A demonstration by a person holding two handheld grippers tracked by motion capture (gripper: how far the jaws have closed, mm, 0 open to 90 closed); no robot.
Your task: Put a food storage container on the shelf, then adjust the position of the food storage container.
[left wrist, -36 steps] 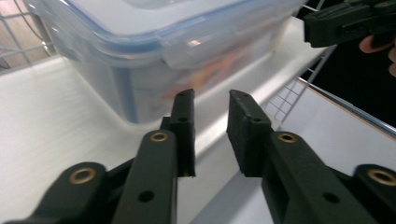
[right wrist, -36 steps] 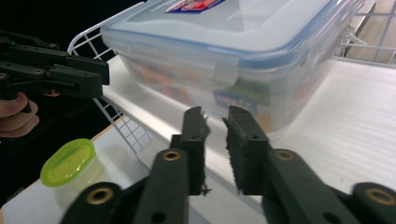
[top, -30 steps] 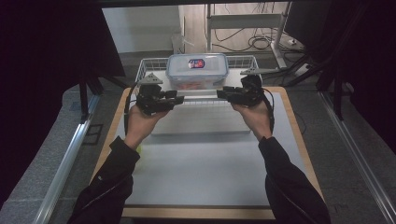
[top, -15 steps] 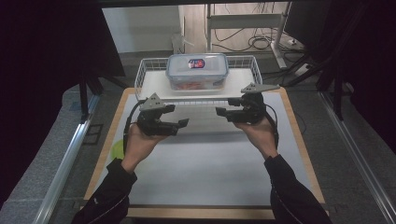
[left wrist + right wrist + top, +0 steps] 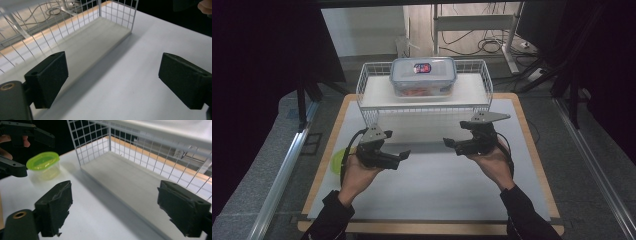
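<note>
Fingers of the left gripper (image 5: pixel 404 156) and right gripper (image 5: pixel 449 145) have just been opening and now gape with nothing between; high view shows both pulled back and lower than before, off the clear lidded box (image 5: pixel 424 76), which rests on the wire shelf (image 5: pixel 377 95), long axis left-right. Left gripper view: pads (image 5: pixel 47 77) wide apart over the white mat (image 5: pixel 130 82). Right gripper view: the same, green tub (image 5: pixel 44 165) beyond.

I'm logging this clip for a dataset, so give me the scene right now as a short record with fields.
left gripper: open, nothing between the jaws, above the mat
right gripper: open, nothing between the jaws, above the mat
clear lidded box: on top of the wire rack
green-lidded cup: on the mat, beside the left hand
jaws: both have just been opening
</note>
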